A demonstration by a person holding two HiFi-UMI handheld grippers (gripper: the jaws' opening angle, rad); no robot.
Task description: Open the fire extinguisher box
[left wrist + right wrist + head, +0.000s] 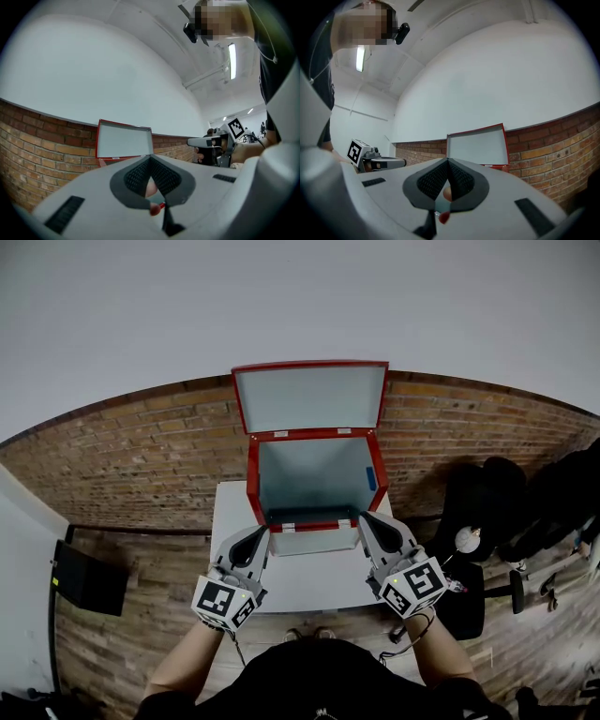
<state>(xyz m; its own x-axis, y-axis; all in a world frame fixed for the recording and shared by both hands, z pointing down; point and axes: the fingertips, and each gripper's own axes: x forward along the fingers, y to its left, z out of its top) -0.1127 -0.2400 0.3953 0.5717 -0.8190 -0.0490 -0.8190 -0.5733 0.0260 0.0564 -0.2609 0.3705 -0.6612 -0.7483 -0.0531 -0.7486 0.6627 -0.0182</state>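
Note:
The red fire extinguisher box [253, 486] stands on a white table [309, 582] with its lid [309, 397] swung up and back, and its pale grey inside is bare. My left gripper [262, 532] is shut, its tip at the box's front left corner. At the front right corner my right gripper [363, 519] is shut too. Neither holds anything. In the left gripper view the shut left gripper [150, 158] points at the raised lid [124, 139], with the right gripper [206, 141] off to the side. The right gripper view shows the right gripper [447, 160], the lid [477, 146] and the left gripper [389, 162].
A brick wall [141, 456] runs behind the table under a white wall. Black office chairs [483, 521] crowd the right side. A dark flat object [89, 577] stands on the wooden floor at the left. A small blue patch [371, 478] sits on the box's inner right wall.

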